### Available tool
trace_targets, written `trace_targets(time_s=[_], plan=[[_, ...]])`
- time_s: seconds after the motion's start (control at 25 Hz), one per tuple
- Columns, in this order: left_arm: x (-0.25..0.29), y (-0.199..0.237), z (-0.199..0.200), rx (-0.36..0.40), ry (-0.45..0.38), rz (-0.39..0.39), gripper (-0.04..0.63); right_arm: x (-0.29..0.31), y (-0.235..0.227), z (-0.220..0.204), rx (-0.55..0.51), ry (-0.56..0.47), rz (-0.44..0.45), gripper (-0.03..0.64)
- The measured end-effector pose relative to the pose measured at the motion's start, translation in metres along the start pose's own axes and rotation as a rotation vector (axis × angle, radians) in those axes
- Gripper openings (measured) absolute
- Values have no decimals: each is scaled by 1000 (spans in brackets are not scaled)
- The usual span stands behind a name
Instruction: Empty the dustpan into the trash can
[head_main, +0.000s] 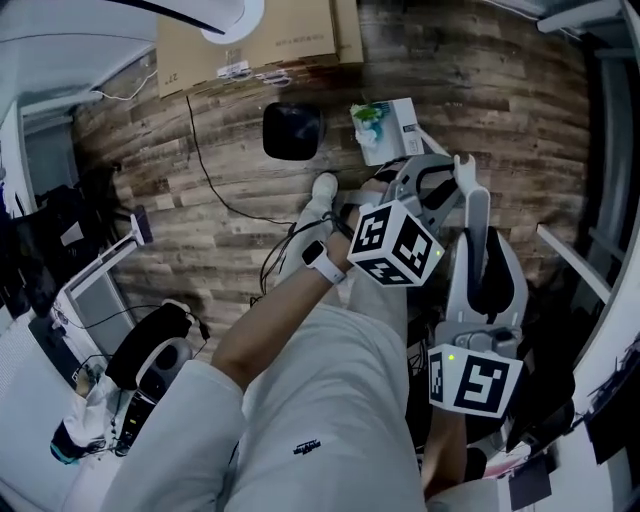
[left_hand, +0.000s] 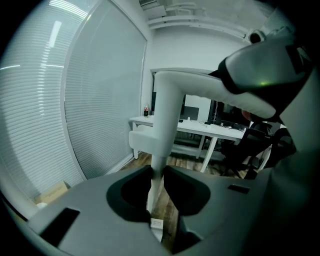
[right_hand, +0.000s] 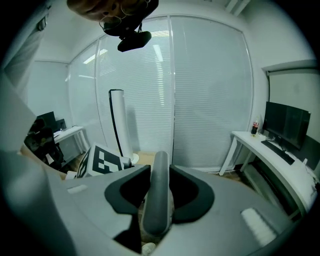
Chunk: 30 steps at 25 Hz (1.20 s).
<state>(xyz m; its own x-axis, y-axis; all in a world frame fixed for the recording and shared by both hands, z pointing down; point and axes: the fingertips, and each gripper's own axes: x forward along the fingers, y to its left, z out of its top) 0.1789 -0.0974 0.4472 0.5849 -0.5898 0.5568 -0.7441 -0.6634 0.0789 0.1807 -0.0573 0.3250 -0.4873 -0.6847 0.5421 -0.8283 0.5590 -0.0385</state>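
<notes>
Left gripper (left_hand: 156, 176) clamps the dustpan's white stem (left_hand: 167, 112); right gripper (right_hand: 160, 172) clamps a dark handle (right_hand: 159, 200) alongside.

The floor (head_main: 480, 120) is laid in dark wood planks, on which a cardboard box (head_main: 250, 40) and a black cable (head_main: 205, 170) are seen. Tall windows (right_hand: 135, 90) are covered by pale blinds (right_hand: 210, 90). A white desk (right_hand: 255, 142) is set beside them, and a monitor (right_hand: 285, 127) is borne on it.

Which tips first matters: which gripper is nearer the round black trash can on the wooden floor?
Left. In the head view, left gripper sits down-right of the trash can; right gripper farther the same way.
</notes>
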Motion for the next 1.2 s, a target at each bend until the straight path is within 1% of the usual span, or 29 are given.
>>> trace_targets(time_s=[0.16, 0.32, 0.44, 0.56, 0.64, 0.76, 1.08, 1.12, 1.2], plan=[[-27, 9, 16, 20, -14, 50, 81, -9, 17, 27, -37, -29, 45, 129], [-53, 17, 25, -4, -33, 97, 80, -17, 33, 50, -82, -53, 66, 130], [-63, 21, 29, -23, -38, 124, 80, -20, 41, 58, -128, -56, 70, 132], [-72, 25, 33, -44, -42, 138, 80, -20, 47, 69, -180, -59, 75, 137], [-77, 26, 34, -50, -43, 140, 80, -16, 51, 76, -192, -51, 86, 158], [-82, 21, 34, -58, -38, 146, 80, -11, 53, 75, -200, -23, 136, 179], [-97, 23, 35, -76, -24, 164, 80, 4, 68, 77, -202, 41, 270, 179], [-99, 24, 35, -76, -20, 166, 80, 6, 70, 77, -188, 46, 285, 178], [-105, 26, 36, -79, -17, 167, 80, 6, 75, 80, -171, 45, 324, 150]])
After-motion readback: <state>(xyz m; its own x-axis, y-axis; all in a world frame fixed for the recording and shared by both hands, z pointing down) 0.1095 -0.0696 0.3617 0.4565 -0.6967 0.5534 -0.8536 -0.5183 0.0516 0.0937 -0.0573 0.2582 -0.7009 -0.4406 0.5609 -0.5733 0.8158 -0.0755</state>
